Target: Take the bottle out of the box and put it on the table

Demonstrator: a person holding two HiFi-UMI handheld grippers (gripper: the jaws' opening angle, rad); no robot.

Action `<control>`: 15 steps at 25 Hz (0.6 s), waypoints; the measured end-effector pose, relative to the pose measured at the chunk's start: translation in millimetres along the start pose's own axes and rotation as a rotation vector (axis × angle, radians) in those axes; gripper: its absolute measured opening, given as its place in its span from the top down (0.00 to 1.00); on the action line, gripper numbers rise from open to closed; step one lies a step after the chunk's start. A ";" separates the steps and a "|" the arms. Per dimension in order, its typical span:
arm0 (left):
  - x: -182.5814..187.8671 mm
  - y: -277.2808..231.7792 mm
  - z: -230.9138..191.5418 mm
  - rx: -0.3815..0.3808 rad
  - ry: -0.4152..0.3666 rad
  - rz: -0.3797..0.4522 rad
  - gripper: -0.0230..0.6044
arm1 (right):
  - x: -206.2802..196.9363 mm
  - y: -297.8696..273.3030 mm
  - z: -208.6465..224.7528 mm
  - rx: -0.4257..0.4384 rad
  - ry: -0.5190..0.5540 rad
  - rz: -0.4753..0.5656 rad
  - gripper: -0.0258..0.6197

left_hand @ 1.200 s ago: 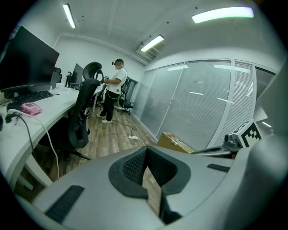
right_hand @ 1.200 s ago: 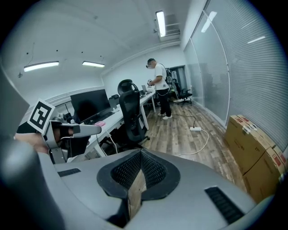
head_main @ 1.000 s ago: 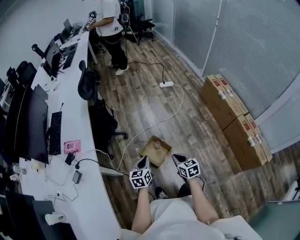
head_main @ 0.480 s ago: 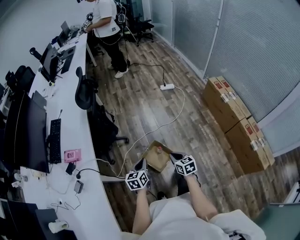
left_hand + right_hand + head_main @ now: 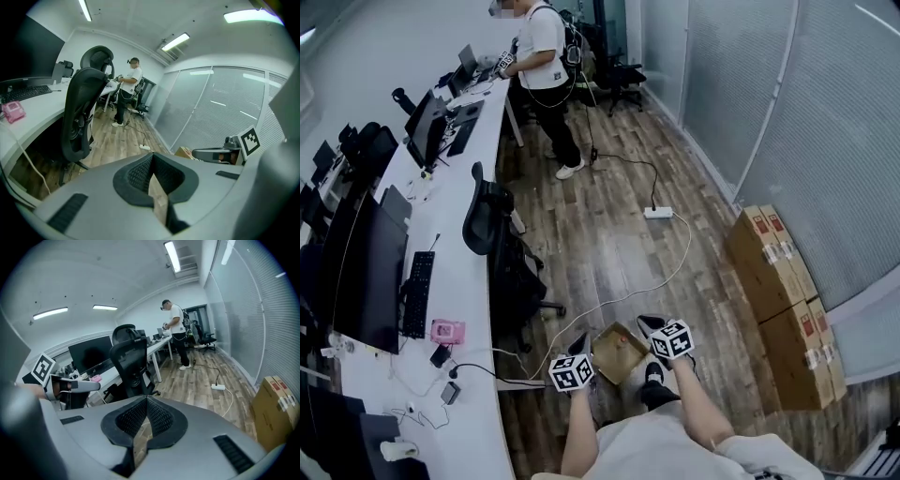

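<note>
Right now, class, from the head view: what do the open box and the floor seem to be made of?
The open box looks like cardboard: matte brown, thin flaps folded outward. The floor looks like wood or wood-look laminate: plank seams, grain streaks, slight sheen.

The open brown cardboard box (image 5: 620, 353) sits on the wooden floor beside the white table (image 5: 474, 281).

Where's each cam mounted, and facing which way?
Head view: on the head, steeply down at the box; forearms, left gripper, right gripper show.
Left gripper view: rides the left gripper, faces the office chair; shut fingers, right gripper show.
Right gripper view: faces the desk; shut fingers, left gripper show.
Shared: standing person, power strip.
</note>
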State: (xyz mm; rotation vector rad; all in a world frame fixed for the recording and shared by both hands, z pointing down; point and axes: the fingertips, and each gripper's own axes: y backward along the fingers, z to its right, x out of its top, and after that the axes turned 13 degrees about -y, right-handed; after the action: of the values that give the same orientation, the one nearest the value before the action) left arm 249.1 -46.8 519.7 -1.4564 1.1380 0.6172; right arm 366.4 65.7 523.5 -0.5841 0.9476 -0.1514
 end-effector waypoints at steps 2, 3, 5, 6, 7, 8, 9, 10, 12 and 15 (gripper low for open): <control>16.0 -15.9 -0.8 0.013 -0.009 0.011 0.94 | 25.8 -10.7 9.4 0.021 0.033 -0.001 0.90; 21.3 -23.3 -2.0 0.021 -0.010 0.014 0.94 | 36.8 -17.4 13.0 0.030 0.048 -0.002 0.90; 25.5 -34.9 -5.5 0.048 -0.001 0.013 0.94 | 52.7 -33.0 18.1 0.057 0.080 -0.014 0.90; 24.7 -38.7 -7.1 0.064 0.010 0.011 0.94 | 56.6 -40.8 20.3 0.071 0.096 -0.026 0.90; 23.0 -41.7 -8.9 0.081 0.022 0.010 0.94 | 58.4 -48.3 22.9 0.084 0.110 -0.040 0.90; 21.1 -44.5 -11.3 0.099 0.033 0.009 0.94 | 59.3 -55.9 26.2 0.096 0.123 -0.055 0.90; 18.9 -47.1 -14.7 0.118 0.044 0.008 0.94 | 59.9 -64.0 29.5 0.108 0.134 -0.070 0.90; 15.8 -48.8 -18.8 0.139 0.057 0.008 0.94 | 59.4 -72.2 33.0 0.119 0.147 -0.088 0.90; 5.3 -45.9 -28.2 0.192 0.100 0.014 0.94 | 51.8 -89.1 40.5 0.134 0.174 -0.134 0.90; -19.5 -33.0 -44.5 0.282 0.154 0.017 0.94 | 30.8 -114.5 47.3 0.152 0.217 -0.207 0.90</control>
State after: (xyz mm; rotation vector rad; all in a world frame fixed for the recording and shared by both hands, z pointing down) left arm 261.1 -86.3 561.5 -1.2686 1.3015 0.3429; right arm 436.9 -22.3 583.3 -0.5313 1.0734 -0.4757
